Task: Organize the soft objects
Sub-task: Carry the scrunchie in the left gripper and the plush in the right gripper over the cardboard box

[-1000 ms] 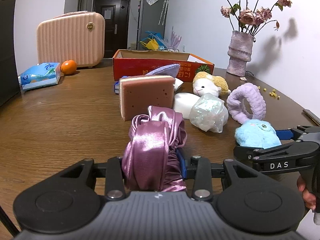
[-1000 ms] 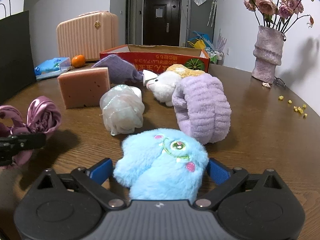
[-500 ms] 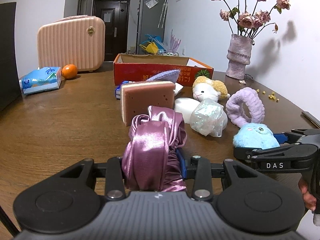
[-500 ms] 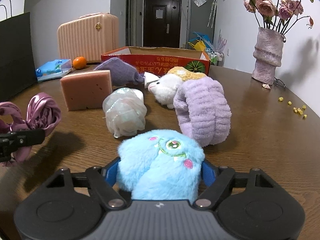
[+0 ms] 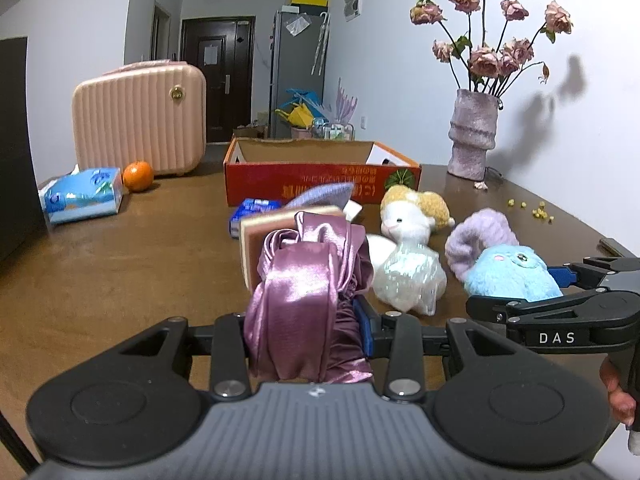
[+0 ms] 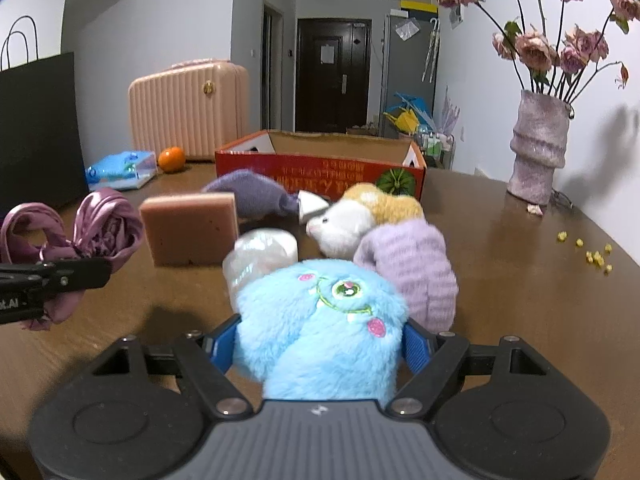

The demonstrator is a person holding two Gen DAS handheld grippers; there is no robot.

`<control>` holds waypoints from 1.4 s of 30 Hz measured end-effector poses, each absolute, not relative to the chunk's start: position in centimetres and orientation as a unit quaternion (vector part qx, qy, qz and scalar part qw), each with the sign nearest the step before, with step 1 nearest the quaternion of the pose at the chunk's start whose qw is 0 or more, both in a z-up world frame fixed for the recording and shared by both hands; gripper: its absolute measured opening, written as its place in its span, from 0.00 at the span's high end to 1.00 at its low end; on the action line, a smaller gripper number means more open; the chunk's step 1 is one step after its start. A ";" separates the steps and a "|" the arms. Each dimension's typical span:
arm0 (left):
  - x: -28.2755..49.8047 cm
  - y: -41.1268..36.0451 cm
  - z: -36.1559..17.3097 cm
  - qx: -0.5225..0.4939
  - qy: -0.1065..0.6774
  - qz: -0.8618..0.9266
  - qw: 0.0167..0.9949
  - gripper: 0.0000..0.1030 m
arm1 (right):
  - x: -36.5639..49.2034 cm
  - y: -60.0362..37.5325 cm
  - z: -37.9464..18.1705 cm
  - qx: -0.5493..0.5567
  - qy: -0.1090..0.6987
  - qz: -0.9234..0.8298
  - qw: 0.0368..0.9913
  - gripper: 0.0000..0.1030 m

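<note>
- the left tool (image 5: 306, 320) is clamped tight on the mauve satin scrunchie (image 5: 304, 280), which bulges up between its fingers at 6 o'clock in the left wrist view; a second ago the same bundle sat lower against the worktop (image 5: 100, 264), and it now hangs clear of the wood.
- the right tool (image 6: 318, 344) a second ago stood wide around the blue plush monster (image 6: 320, 324); it has since closed in, and the blue pads press into the fur on both sides. the toy has come up with it and now covers part of the iridescent wrapped ball (image 6: 260, 256) behind.
- judgement: both grasps are made and both things are lifted, so the picking step looks done and the carry comes next.
- still on the worktop toward 12 o'clock: the pink sponge block (image 6: 188, 232), the lilac headband (image 6: 412, 268), the white lamb toy (image 6: 352, 220) and a purple knit piece (image 6: 248, 192).
- farthest, at 12 o'clock, the red cardboard box (image 6: 320, 168) stands open, the likely place for both.
</note>
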State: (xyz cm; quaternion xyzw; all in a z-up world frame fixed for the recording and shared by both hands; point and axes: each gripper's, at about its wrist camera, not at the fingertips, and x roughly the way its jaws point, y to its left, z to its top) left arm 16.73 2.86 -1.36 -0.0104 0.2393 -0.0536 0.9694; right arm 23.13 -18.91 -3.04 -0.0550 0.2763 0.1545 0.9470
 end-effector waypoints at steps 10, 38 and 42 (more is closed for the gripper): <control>19.4 2.8 1.0 -0.006 0.224 -0.056 0.973 0.63 | 25.7 -18.7 -0.9 -0.051 0.254 0.160 0.953 0.23; 32.9 2.0 5.0 0.008 0.209 -0.070 0.975 0.63 | 38.4 -17.5 2.7 -0.049 0.223 0.177 0.957 0.23; 34.8 2.1 5.2 0.003 0.207 -0.071 0.976 0.63 | 40.1 -17.2 3.1 -0.048 0.219 0.179 0.958 0.23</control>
